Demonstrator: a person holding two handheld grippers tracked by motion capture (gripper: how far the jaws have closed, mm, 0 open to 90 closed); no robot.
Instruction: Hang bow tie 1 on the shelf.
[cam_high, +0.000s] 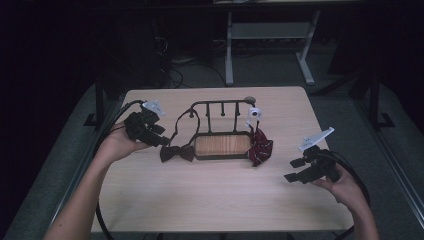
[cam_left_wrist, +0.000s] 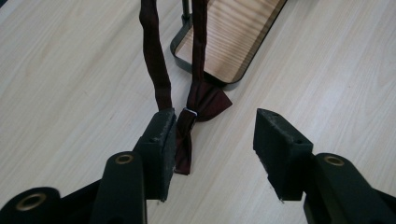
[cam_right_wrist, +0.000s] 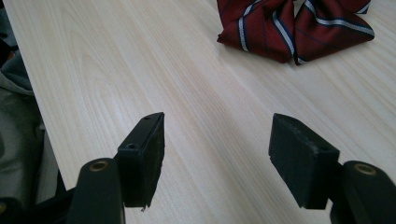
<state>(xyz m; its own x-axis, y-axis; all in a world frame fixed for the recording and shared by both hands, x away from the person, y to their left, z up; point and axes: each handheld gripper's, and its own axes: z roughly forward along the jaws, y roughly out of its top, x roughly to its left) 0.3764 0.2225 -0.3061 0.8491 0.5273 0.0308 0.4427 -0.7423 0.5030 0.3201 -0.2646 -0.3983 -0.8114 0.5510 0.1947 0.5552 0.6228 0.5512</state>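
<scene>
Left gripper view first: my left gripper (cam_left_wrist: 215, 140) stands with its jaws apart, and the dark maroon bow tie (cam_left_wrist: 198, 109) lies on the pale wooden table (cam_left_wrist: 70, 84) just past them, one wing brushing the inner face of the left jaw but not pinched. So it's released, nothing squeezed. Its two strap ends (cam_left_wrist: 154, 56) run up and away toward the black wire rack with the wooden base (cam_left_wrist: 224, 42).

High view now: that strap loops over the rack's top rail (cam_high: 220, 103), so I judge this tie hung, with the bow itself resting on the table at the rack's left end. On the rack's right end the red striped bow tie (cam_high: 260, 147) drapes down too.

Over on the other side, my right gripper (cam_high: 300, 170) hovers off the table, jaws wide, holding nothing. Both ties look placed; I reckon little remains beyond drawing the hands back.
</scene>
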